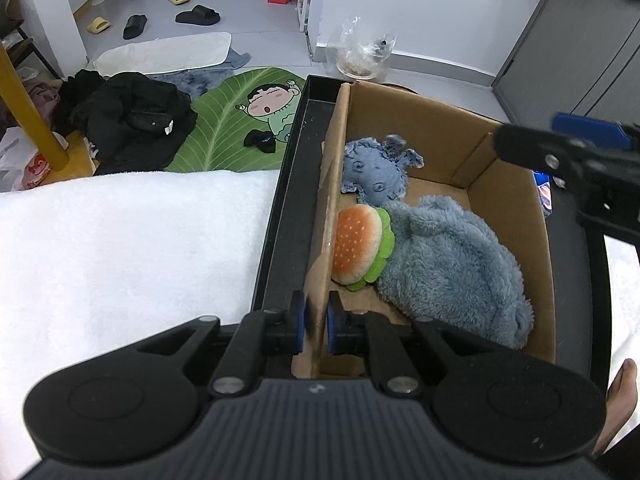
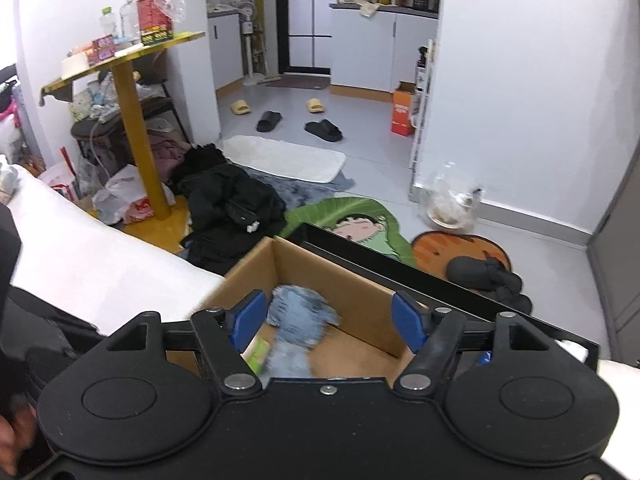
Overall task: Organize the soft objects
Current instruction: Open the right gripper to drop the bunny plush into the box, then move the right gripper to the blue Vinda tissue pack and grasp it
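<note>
Soft toys sit together in the cardboard box (image 1: pixel 440 120), and we read the scene from left to right in the left wrist view. Farthest left we see a white towel-like cover (image 1: pixel 120 248), fluffy and thick, with a leaf-shaped green mat (image 1: pixel 224 128) beyond it that bears a cartoon child. Next comes a shallow black tray (image 1: pixel 288 208) with straight thin walls; the box stands inside it. Our left gripper (image 1: pixel 316 326) is pinched tight on the box's left wall, blue pads pressing the brown corrugated board from both sides. Inside the box, a plush burger (image 1: pixel 356 244) with an orange seeded bun and a green felt frill leans against that wall. Touching it on the right lies a shaggy blue-grey plush (image 1: pixel 448 264), long-piled and lumpy, and behind both lies a flatter blue denim-like doll (image 1: pixel 376 172) with frayed edges. At the far right our right gripper (image 1: pixel 592 156) reaches in over the box's edge.

In the right wrist view that gripper (image 2: pixel 326 322) stands with its blue pads wide apart and nothing pressed between them; the blurred blue toys show below the gap. The orange carton (image 2: pixel 402 114) on the floor carries white writing, too small for us to read.
</note>
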`<state>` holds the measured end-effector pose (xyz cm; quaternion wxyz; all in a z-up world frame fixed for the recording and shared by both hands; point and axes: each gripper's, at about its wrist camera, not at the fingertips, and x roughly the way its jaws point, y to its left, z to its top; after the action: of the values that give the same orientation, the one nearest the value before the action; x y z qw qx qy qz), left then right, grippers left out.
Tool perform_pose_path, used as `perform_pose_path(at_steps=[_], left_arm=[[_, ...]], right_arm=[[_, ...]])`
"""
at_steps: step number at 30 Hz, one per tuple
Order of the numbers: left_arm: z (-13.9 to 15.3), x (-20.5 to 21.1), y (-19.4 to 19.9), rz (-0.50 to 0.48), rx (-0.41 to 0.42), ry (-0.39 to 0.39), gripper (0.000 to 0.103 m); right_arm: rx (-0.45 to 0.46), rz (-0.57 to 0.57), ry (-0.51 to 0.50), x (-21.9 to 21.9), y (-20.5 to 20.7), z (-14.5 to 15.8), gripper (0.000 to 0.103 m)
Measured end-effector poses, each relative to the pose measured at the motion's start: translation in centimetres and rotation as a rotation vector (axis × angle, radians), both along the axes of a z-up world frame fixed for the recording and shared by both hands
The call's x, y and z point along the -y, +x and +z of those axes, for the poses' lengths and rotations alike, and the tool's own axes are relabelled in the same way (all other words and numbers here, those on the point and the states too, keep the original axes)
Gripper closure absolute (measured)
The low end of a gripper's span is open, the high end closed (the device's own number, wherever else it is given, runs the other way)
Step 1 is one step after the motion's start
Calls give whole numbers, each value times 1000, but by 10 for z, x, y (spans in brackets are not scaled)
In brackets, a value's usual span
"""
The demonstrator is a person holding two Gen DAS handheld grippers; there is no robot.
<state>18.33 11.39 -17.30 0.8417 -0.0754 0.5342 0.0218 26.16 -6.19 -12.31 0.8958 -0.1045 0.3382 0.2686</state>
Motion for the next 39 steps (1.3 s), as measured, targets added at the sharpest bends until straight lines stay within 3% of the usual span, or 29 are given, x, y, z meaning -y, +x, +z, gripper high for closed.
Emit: perform_pose_path(at_steps=[18, 22, 24, 29, 39], left_arm=[[6, 14, 0, 9, 7, 116, 89], [9, 19, -2, 6, 16, 162, 85], [11, 22, -2, 9, 24, 183, 81], [15, 26, -3, 34, 41, 265, 58], [12, 43, 4, 12, 22, 385, 51]], right_arm=[[-11, -43, -104, 67, -4, -11, 34], [-11, -64, -101, 77, -2, -16, 29], [-17, -81, -91, 81, 1, -20, 29], [-27, -147, -56, 94, 8, -32, 28], [-74, -263, -16, 107, 31, -64, 25]])
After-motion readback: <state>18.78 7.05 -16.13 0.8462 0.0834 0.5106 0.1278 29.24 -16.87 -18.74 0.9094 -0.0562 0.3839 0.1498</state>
